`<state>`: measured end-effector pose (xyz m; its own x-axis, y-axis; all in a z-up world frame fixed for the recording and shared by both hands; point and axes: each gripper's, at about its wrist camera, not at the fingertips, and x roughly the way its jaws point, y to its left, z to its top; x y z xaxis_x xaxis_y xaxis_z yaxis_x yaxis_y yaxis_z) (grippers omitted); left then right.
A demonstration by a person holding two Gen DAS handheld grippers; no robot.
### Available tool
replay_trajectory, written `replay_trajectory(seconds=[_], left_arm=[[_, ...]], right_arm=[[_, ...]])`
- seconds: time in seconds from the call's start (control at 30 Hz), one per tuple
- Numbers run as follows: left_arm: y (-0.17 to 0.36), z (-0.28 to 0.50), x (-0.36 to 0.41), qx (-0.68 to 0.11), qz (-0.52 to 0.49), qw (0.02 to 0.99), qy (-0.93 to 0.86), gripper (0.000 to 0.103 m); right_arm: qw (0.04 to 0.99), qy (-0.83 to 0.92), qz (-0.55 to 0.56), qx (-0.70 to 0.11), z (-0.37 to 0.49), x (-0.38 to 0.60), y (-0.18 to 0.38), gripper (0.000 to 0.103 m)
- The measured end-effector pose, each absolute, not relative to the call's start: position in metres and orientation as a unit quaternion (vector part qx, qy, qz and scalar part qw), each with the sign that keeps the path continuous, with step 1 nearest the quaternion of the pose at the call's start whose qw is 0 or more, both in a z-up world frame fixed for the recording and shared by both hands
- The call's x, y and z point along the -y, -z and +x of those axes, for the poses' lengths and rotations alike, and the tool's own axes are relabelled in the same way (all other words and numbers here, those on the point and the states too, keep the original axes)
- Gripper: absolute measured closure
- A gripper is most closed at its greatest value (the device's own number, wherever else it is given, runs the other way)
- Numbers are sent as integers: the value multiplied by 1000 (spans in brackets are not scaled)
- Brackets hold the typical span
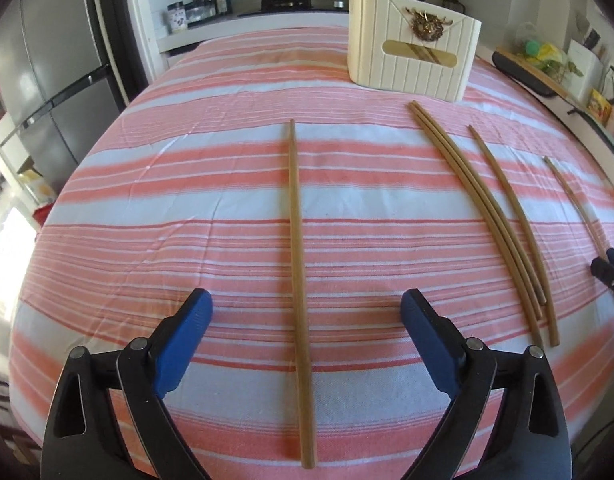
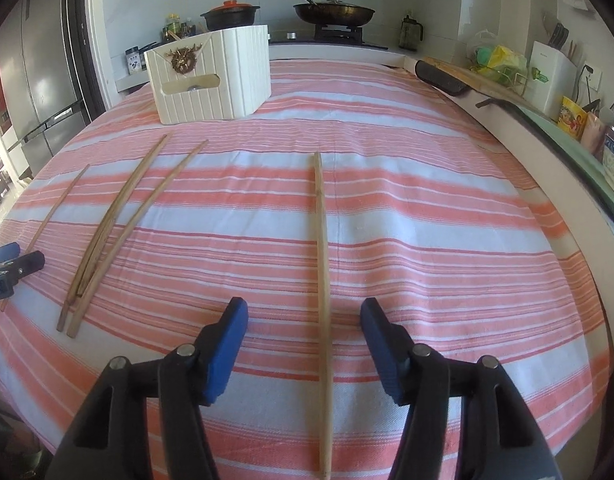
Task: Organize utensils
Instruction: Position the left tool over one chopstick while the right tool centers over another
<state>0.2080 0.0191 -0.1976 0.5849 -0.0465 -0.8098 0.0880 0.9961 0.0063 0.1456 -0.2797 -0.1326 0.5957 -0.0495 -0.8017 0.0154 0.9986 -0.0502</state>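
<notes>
Wooden chopsticks lie flat on the striped cloth [image 1: 211,208] that covers the counter, all pointing roughly toward the white holder [image 1: 413,56] at the far side. One chopstick [image 1: 298,216] lies alone, straight between the fingers of the left tongs [image 1: 307,312]; another single one [image 2: 322,248] lies the same way between the fingers of the right tongs [image 2: 304,320]. Between these two, a pair [image 1: 483,200] lies touching and crossing at the near ends, with a fifth stick [image 1: 511,216] just beside it. The holder already has some chopsticks inside, seen through its slot and above its rim, so I judge it is the place where all should go.

Both tongs stand apart and hold nothing, the left ones wide, the right ones less wide; no pad touches the wood. Each points steeply down at its own stick, probably so that both singles can be taken at once. Since a thin stick lies flat on soft cloth, the grip may slip or catch fabric.
</notes>
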Motion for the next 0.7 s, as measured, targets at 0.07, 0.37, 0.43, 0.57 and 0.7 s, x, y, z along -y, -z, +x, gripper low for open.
replay_trajectory(seconds=[0.07,0.37,0.43,0.57,0.7], left_arm=[[198,210,-19,-461,26,886,41,2],[200,211,-19,-459,25,887,45,1],[200,211,-19,-458,25,888,45,1],[200,210,-19,-456,24,889,45,1],[200,210,-19,-455,23,889,45,1]], right_arm=[[897,18,-14,-442,144,281,134,42],[909,33,-26,-415,140,274,137,40],[910,32,-28,-413,139,274,138,40],[911,31,-33,-410,139,273,138,40],[910,27,-34,-412,140,273,138,40]])
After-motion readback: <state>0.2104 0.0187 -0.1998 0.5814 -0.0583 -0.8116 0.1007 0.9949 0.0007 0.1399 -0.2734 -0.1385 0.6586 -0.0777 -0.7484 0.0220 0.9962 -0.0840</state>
